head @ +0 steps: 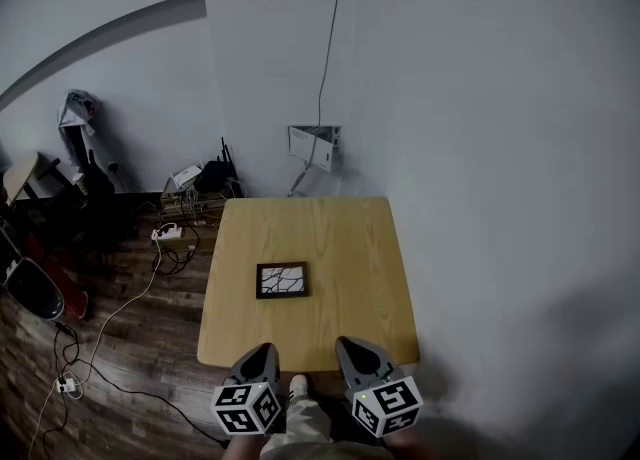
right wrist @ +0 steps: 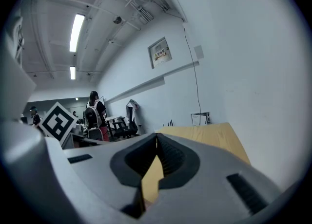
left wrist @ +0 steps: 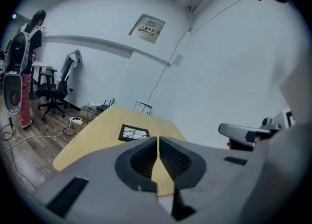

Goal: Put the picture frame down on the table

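Head view: the desk (head: 350,238) stands against the wall, and the frame (head: 282,280) lies flat on it, face up, showing a pattern of dark branching lines. It sits about midway between the far and near edges and closer to the left edge than to the right. Nothing touches it.

My left gripper (head: 262,350) and right gripper (head: 350,345) are side by side at the near edge, tips pointing toward the far edge. Both are well apart from the frame.

Left gripper view: my left gripper (left wrist: 158,140) has its jaws pressed together with nothing between them. The frame (left wrist: 134,132) lies ahead on the desk (left wrist: 92,138), just left of the jaw line.

Right gripper view: my right gripper (right wrist: 156,138) also has its jaws pressed together and is empty. Only the bare right part of the desk (right wrist: 214,135) shows beyond it.

On the floor off the far left corner lies a power strip (head: 172,235).
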